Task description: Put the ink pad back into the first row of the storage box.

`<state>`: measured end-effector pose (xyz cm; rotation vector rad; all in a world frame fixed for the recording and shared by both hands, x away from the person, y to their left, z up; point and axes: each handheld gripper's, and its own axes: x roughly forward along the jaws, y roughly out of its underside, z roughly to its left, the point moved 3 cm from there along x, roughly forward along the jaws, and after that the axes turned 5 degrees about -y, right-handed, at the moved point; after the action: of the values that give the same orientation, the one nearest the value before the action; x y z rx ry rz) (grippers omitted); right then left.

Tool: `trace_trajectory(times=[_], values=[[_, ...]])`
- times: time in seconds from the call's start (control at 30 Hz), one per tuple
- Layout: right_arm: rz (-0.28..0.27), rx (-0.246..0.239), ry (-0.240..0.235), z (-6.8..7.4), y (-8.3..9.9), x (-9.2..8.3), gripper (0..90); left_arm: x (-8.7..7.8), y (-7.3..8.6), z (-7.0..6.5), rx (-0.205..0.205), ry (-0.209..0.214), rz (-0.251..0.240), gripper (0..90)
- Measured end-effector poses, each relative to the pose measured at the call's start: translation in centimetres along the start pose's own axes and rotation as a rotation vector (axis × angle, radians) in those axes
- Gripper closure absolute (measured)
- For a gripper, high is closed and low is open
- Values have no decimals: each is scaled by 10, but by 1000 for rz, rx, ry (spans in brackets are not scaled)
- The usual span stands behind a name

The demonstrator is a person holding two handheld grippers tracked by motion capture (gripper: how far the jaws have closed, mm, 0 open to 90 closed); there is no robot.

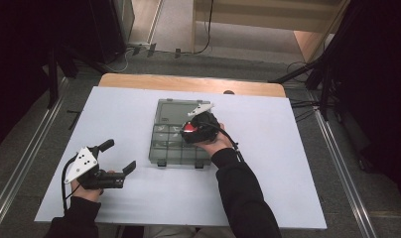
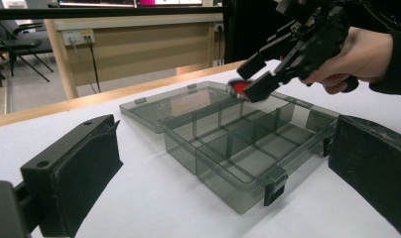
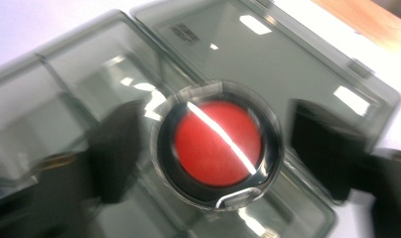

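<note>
Left tongs [image 1: 120, 155] apart, idle | right tongs [image 1: 187, 130] clamped on red disc [image 3: 218, 144] over organizer box [image 1: 161, 151]

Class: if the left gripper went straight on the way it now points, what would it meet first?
Probably the smoky transparent plastic compartment box, at its near corner by the black latch; the left gripper, jaws wide apart, faces it across bare white tabletop.
</note>
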<state>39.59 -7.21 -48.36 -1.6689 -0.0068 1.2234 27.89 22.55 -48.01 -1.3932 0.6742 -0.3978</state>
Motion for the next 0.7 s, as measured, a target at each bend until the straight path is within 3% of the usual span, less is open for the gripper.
trace_trajectory(times=[0.1,0.37,0.7], values=[[2,-3,-9,1,0,-4,2,0,0,0,-3,-2,-2,0],[-7,-18,4,6,5,-20,0,0,0,-1,-2,-3,-1,0],[-66,33,-10,-2,25,-55,0,0,0,-1,-1,-5,-1,0]])
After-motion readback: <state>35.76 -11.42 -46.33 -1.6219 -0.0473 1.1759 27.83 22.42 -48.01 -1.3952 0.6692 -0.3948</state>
